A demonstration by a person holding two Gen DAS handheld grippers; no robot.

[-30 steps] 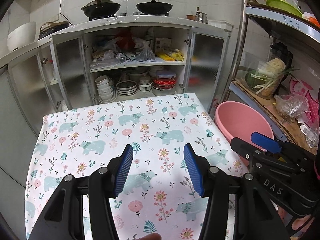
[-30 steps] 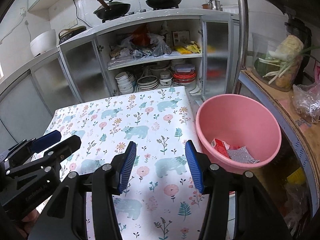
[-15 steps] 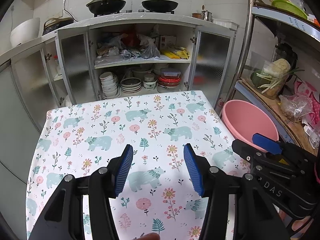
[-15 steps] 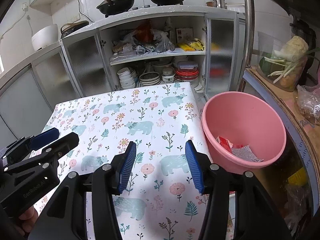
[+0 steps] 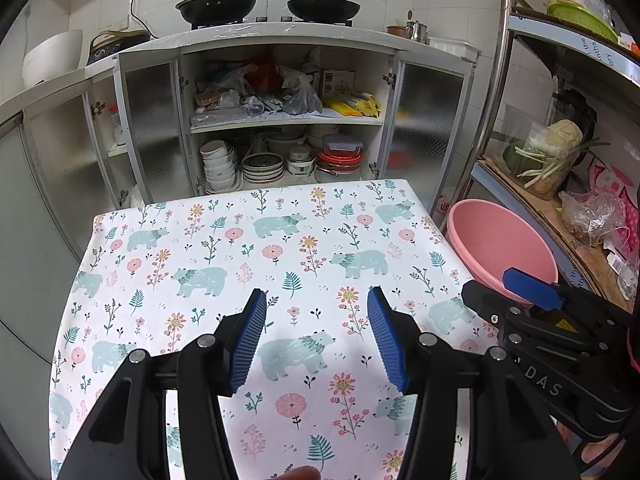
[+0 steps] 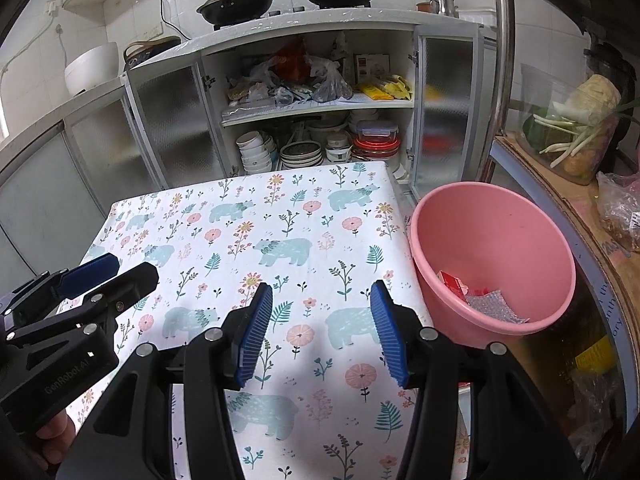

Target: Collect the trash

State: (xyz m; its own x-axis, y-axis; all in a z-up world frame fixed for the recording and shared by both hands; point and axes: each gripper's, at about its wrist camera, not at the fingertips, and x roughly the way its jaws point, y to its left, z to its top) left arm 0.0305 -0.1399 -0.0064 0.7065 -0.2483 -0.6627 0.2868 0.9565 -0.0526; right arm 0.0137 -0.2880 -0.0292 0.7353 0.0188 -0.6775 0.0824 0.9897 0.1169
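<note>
Trash (image 6: 472, 296) already down in pink basin (image 6: 560, 320), right of tabletop (image 6: 280, 216); none visible on the cloth. Left hand-held gripper (image 5: 316, 336) spread, empty; right hand-held gripper (image 6: 320, 332) spread, empty too. Risks: snagging the patterned cloth, knocking the basin's near rim, colliding side by side.

right gripper (image 6: 320, 330): jaws apart, empty | pink bucket (image 6: 496, 216): red packet (image 6: 452, 281), foil inside
</note>
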